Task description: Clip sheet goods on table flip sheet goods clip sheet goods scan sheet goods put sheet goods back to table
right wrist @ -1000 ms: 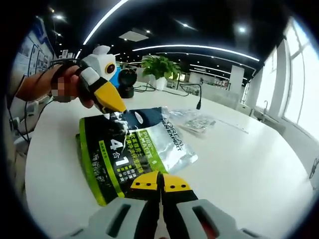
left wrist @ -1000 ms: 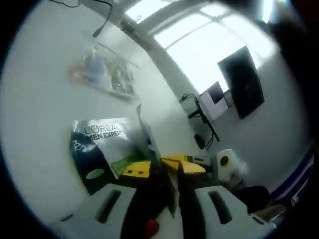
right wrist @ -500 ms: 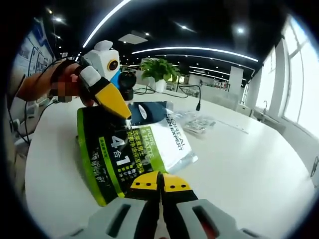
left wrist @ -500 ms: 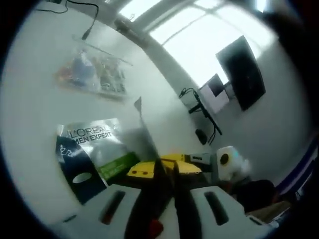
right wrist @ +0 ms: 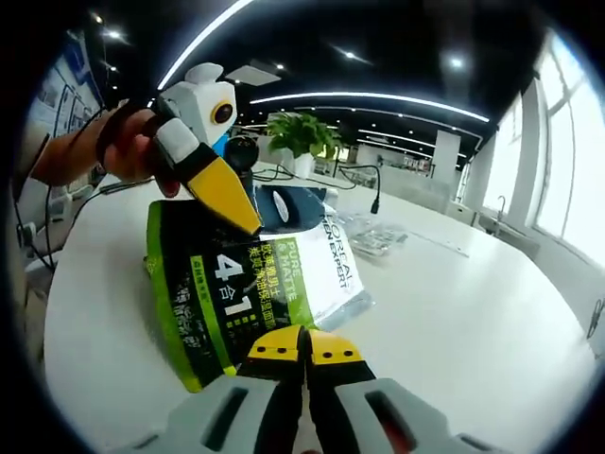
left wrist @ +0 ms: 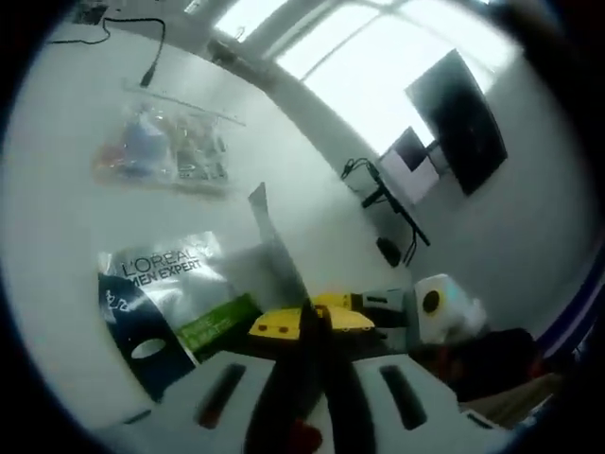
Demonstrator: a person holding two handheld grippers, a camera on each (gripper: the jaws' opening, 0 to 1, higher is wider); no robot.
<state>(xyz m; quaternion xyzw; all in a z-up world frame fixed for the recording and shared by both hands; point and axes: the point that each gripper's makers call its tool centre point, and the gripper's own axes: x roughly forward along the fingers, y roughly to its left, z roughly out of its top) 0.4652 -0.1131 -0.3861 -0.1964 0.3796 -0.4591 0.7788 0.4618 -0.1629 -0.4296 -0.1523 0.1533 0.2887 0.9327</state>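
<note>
R gripper view: right claw (right wrist: 304, 342) at bottom centre, yellow-tipped jaws pressed together on the near edge of the sheet goods pack (right wrist: 250, 284), a green, black and silver L'Oreal Men Expert pouch w/ a big "4 in 1" print. Pack is tilted up off the white desk (right wrist: 454, 322), near edge low at the claw, far edge raised. Left claw (right wrist: 244, 219) comes in from upper L, held by a person's hand (right wrist: 132, 151); its yellow beak-like jaws are closed on the pack's upper far edge, near the dark blue top panel. So both claws have hold of the same pack, at opposite ends.

Behind the pack on the desk: a clear plastic bag (right wrist: 378, 236) w/ small items, lying flat, apart from the pack. Farther back a potted plant (right wrist: 301, 132), a black cable (right wrist: 364, 180) and a dark round object beside the plant, too small to tell what it is. Ceiling light strips overhead, windows at R.

L gripper view (blurry, rolled): left claw (left wrist: 312, 322) at bottom, yellow tips together, a thin edge of the pack (left wrist: 180, 293) rising between them; "L'OREAL MEN EXPERT" print readable to the L. Clear bag (left wrist: 165, 151) lies farther up the desk (left wrist: 57, 227), well apart. Dark monitor (left wrist: 458, 123) and cables at R, by bright windows.
</note>
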